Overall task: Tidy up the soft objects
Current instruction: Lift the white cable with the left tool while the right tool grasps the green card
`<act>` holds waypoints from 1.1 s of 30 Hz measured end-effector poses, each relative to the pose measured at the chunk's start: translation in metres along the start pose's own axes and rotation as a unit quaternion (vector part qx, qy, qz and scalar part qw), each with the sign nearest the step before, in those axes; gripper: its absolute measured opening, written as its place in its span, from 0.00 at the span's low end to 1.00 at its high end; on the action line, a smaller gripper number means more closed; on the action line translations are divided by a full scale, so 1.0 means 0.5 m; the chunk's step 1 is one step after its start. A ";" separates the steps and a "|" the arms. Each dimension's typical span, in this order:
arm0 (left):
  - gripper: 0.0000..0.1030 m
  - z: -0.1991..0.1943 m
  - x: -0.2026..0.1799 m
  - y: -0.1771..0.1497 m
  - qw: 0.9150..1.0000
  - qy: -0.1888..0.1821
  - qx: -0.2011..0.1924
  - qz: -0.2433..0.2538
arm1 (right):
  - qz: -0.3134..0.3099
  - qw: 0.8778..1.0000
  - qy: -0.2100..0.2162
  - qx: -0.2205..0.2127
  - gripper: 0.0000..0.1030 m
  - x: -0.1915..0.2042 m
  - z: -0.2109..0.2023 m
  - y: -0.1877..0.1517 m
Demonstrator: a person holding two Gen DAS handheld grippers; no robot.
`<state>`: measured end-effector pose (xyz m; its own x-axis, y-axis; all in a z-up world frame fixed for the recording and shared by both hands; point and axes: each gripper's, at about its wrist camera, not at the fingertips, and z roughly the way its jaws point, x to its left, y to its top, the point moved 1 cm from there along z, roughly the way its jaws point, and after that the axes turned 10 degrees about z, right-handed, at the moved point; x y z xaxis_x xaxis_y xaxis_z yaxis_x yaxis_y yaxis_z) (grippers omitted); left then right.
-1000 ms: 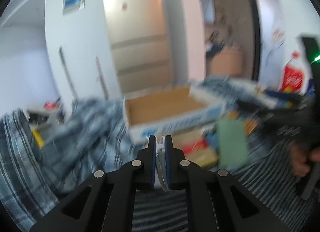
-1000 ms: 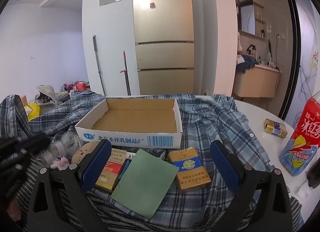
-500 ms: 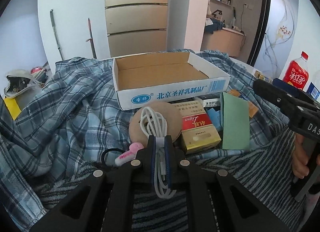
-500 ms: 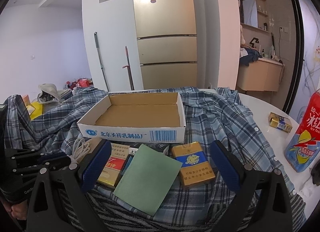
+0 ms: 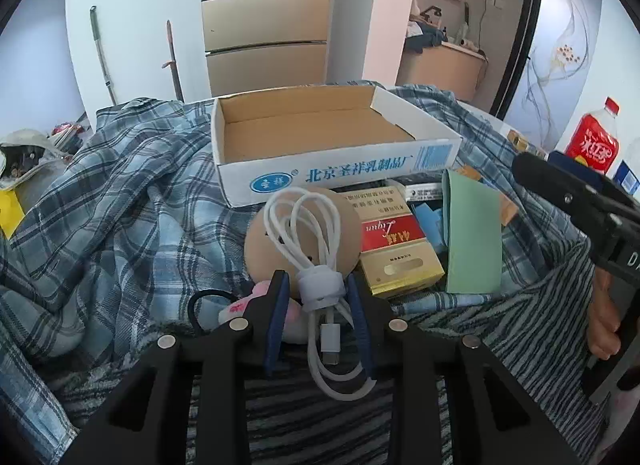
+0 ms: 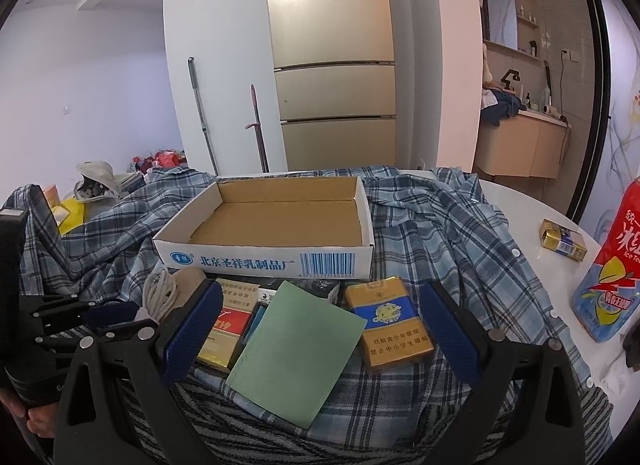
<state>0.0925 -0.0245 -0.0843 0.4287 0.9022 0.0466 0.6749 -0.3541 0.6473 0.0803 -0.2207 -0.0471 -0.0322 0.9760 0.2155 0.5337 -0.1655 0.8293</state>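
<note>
A coiled white cable (image 5: 308,225) with a grey wrap lies on a round tan object (image 5: 256,241), in front of the empty cardboard box (image 5: 320,173). My left gripper (image 5: 316,279) straddles the cable's wrapped end. Its jaws are opening, and the pads stand just off the wrap. A pink soft thing (image 5: 240,305) and a black hair tie (image 5: 200,301) lie at its left finger. My right gripper (image 6: 320,293) stands open above a green card (image 6: 296,345), holding nothing. The box (image 6: 260,261), the cable (image 6: 160,293) and my left gripper (image 6: 120,313) also show in the right wrist view.
A plaid shirt (image 5: 120,193) covers the table around the box, with striped cloth (image 5: 320,417) nearest me. A red-gold pack (image 5: 396,249) and a blue-gold pack (image 6: 388,321) flank the green card. A red drink bottle (image 6: 612,277) and a small pack (image 6: 562,241) stand at the right.
My left gripper came down with the cable onto the tan object, and its jaws went from shut on the cable to parted. The right gripper stayed where it was.
</note>
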 end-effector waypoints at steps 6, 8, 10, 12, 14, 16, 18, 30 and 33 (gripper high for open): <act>0.22 -0.004 0.003 -0.002 1.000 -0.003 -0.006 -0.006 | -0.010 1.000 0.001 -0.005 0.96 0.009 -0.005 -0.002; 0.22 -0.026 0.008 -0.002 0.999 -0.012 -0.035 -0.012 | -0.009 1.000 -0.001 -0.006 0.96 0.008 -0.006 -0.002; 0.22 -0.063 0.006 -0.002 0.997 0.005 -0.080 -0.012 | -0.002 1.000 -0.005 -0.011 0.96 0.005 -0.008 -0.002; 0.22 -0.104 -0.001 -0.002 0.990 0.026 -0.135 -0.006 | 0.008 1.000 -0.010 -0.016 0.96 -0.002 -0.013 -0.001; 0.22 -0.131 -0.009 -0.004 0.983 0.055 -0.174 0.001 | 0.010 1.000 -0.010 -0.014 0.96 -0.002 -0.013 -0.002; 0.22 -0.160 -0.018 -0.011 0.973 0.085 -0.215 0.004 | 0.009 1.000 -0.007 -0.005 0.96 0.001 -0.009 -0.003; 0.22 -0.178 -0.020 -0.014 0.965 0.105 -0.241 0.006 | 0.011 1.000 0.000 0.008 0.96 0.001 -0.004 -0.007; 0.22 -0.157 0.015 -0.012 0.965 0.125 -0.227 -0.031 | 0.069 0.988 0.008 0.139 0.89 -0.013 0.074 -0.042; 0.22 -0.152 0.017 -0.013 0.966 0.128 -0.220 -0.036 | 0.080 0.983 0.002 0.165 0.88 -0.007 0.094 -0.040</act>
<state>0.0460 0.0041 -0.0302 0.1895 0.9720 0.1392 0.3519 -0.1996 0.9145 0.1094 -0.2142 -0.0886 0.0714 0.9409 0.3310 0.7777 -0.2604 0.5722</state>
